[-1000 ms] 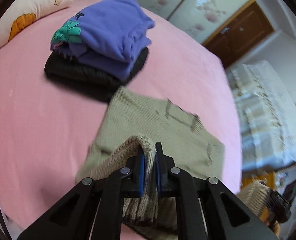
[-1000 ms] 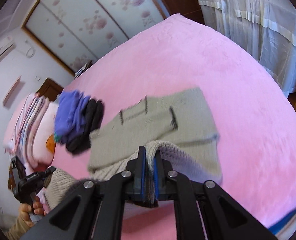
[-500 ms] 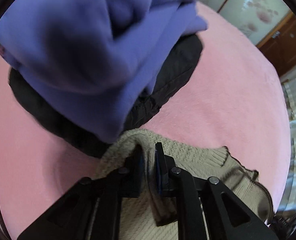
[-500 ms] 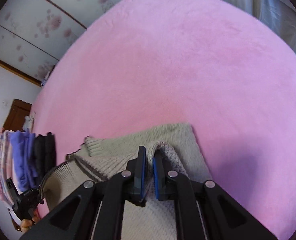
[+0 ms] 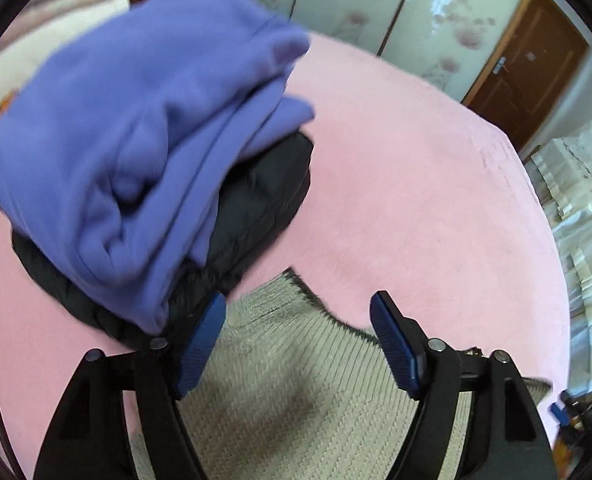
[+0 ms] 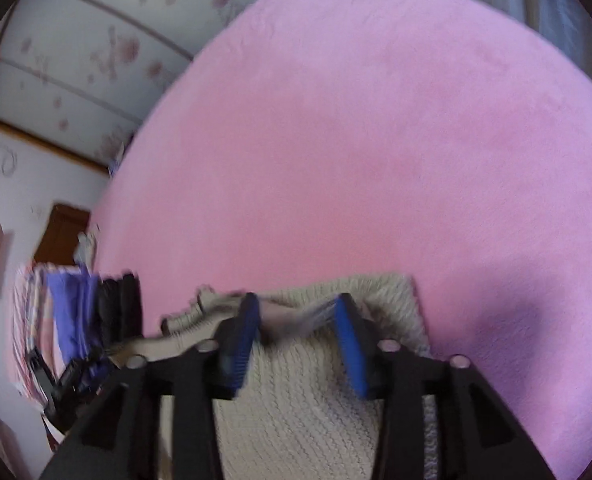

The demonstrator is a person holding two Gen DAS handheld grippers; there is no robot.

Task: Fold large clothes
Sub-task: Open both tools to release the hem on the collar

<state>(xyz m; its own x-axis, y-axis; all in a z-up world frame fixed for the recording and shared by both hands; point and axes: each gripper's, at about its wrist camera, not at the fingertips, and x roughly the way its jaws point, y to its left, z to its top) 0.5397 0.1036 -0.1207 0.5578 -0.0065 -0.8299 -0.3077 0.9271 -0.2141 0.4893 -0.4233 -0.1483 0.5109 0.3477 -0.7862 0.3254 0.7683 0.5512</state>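
Left wrist view: the left gripper (image 5: 298, 336) fills the bottom of the frame with its jaws spread wide and nothing between them. Its blue pads (image 5: 396, 346) stand well apart over the beige knit sweater (image 5: 296, 392), which lies flat on the pink bedspread (image 5: 416, 184) at lower centre. A dark-trimmed edge of the sweater runs just above the open fingers. The left-hand pad is close against the black garment (image 5: 256, 216), though whether it touches is unclear. That black garment sits folded at left centre, and a purple garment (image 5: 136, 128) lies folded on top of it, filling the upper left. Sliding panels with a flower print (image 5: 368, 4) run along the top, and a brown wooden door (image 5: 528, 64) stands at the upper right. Pale checked bedding (image 5: 580, 216) shows at the right edge.

Right wrist view: this frame is blurred. The right gripper (image 6: 298, 338) sits at bottom centre, jaws parted and empty, the blue pads (image 6: 350, 344) on either side of the sweater (image 6: 296, 400) beneath them. The sweater lies at the lower centre of the bedspread (image 6: 376, 140), which takes up most of the frame. At the left edge the purple garment (image 6: 72, 312) and the black garment (image 6: 120, 308) appear stacked, with the left gripper (image 6: 64, 384) blurred just below them. Flower-print panels (image 6: 96, 60) fill the upper left.
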